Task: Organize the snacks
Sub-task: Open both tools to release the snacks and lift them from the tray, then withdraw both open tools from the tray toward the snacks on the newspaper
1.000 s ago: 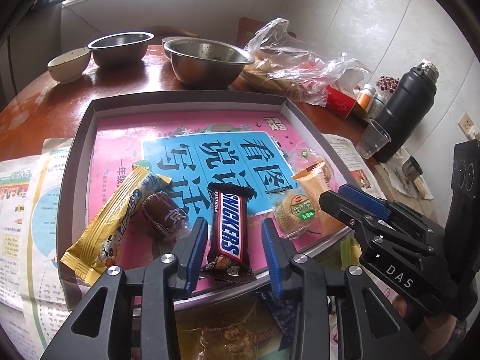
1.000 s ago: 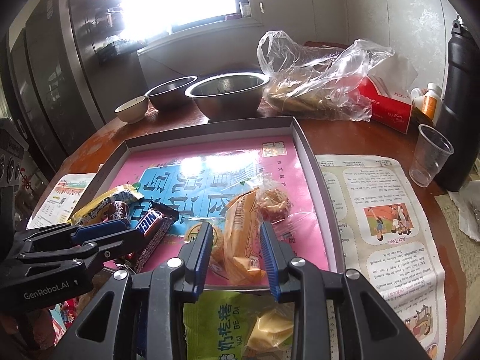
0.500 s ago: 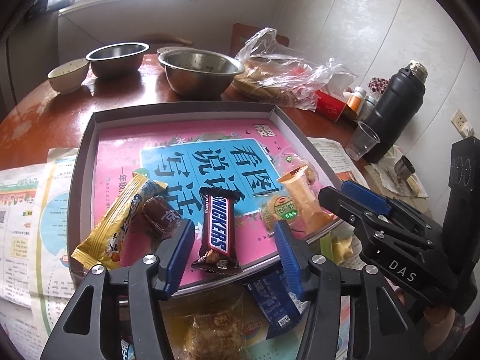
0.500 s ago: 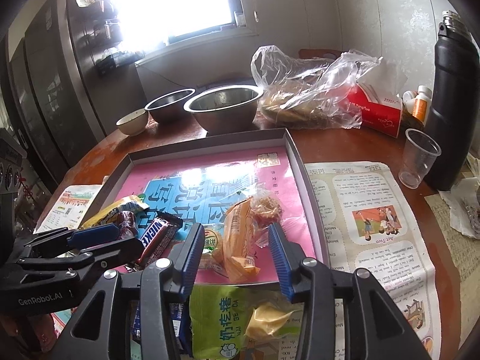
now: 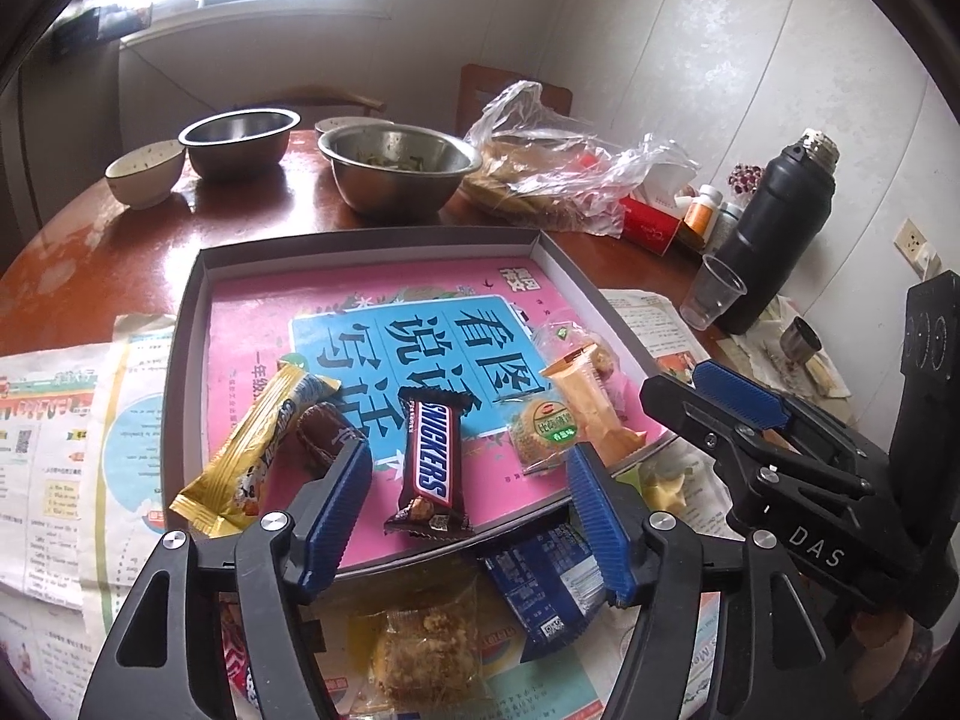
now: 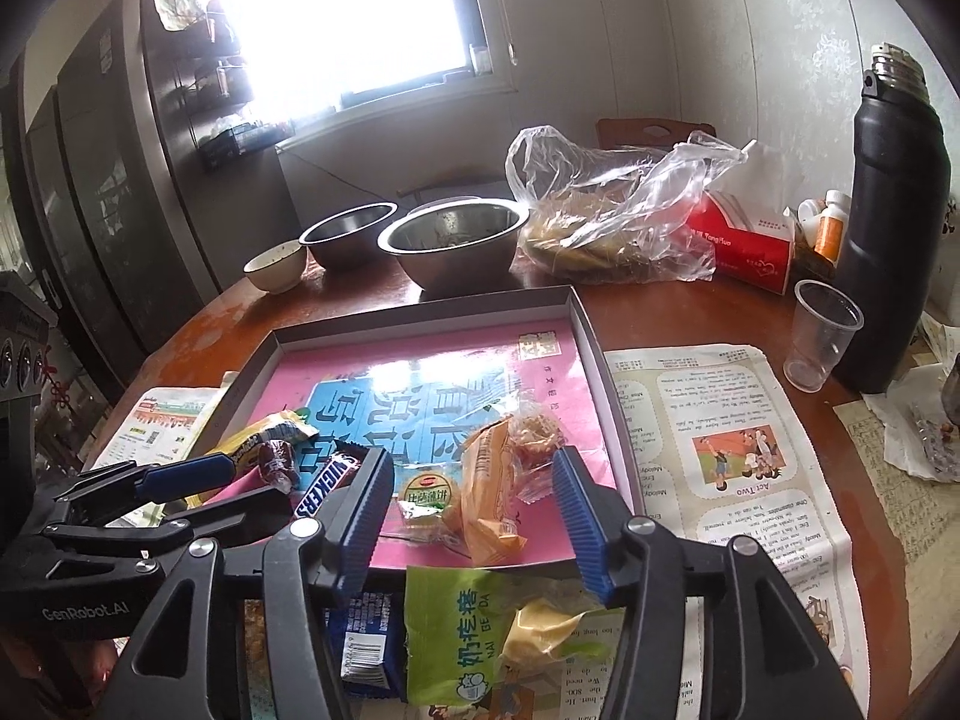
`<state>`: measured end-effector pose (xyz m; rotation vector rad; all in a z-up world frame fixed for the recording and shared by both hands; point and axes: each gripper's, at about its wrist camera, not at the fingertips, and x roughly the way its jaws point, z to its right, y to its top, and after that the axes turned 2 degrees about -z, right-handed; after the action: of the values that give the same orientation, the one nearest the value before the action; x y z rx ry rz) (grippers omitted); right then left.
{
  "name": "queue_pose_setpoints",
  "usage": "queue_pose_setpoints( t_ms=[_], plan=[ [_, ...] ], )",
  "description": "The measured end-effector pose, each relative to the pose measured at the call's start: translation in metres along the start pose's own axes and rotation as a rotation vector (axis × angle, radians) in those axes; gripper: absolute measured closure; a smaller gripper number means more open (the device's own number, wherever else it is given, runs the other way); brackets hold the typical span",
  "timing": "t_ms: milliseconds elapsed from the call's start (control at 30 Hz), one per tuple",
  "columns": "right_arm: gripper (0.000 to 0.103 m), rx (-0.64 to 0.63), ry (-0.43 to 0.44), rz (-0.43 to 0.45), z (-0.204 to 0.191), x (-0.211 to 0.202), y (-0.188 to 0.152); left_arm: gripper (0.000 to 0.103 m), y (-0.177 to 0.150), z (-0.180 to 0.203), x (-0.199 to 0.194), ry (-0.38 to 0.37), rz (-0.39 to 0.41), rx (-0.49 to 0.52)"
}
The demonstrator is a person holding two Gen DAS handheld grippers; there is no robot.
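A shallow grey box point(image 5: 186, 312) with a pink and blue lining lies on the table; it also shows in the right wrist view point(image 6: 591, 348). In it lie a Snickers bar point(image 5: 429, 465), a gold wrapped bar point(image 5: 258, 450), a brown candy point(image 5: 321, 429), an orange packet point(image 5: 591, 408) and a round green-label cake point(image 5: 543, 432). My left gripper point(image 5: 468, 504) is open and empty above the box's near edge, the Snickers between its fingers. My right gripper point(image 6: 471, 516) is open and empty over the orange packet point(image 6: 486, 498). In front of the box lie a blue packet point(image 5: 540, 582), a crumbly cake point(image 5: 423, 654) and a green bag point(image 6: 474, 630).
Two steel bowls point(image 5: 399, 165) point(image 5: 240, 141) and a small white bowl point(image 5: 144, 171) stand behind the box. A plastic bag of food point(image 5: 558, 180), a red tissue box point(image 6: 744, 246), a black flask point(image 6: 894, 228) and a clear cup point(image 6: 822, 333) stand at the right. Newspaper point(image 6: 738, 438) covers the near table.
Both grippers have opened wider and drawn back and up from the box. The Snickers bar and the orange packet lie free in the box. More loose snacks in front now show.
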<state>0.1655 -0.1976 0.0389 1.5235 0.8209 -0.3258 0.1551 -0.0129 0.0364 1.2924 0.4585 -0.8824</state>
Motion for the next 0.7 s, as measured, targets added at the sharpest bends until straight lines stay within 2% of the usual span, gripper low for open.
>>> queue_pose_setpoints(
  t_ms=[700],
  plan=[
    [0.042,-0.009,0.031,0.039,-0.011,-0.029,-0.004,0.028,-0.005,0.004,-0.030,0.036,0.041,0.021]
  ],
)
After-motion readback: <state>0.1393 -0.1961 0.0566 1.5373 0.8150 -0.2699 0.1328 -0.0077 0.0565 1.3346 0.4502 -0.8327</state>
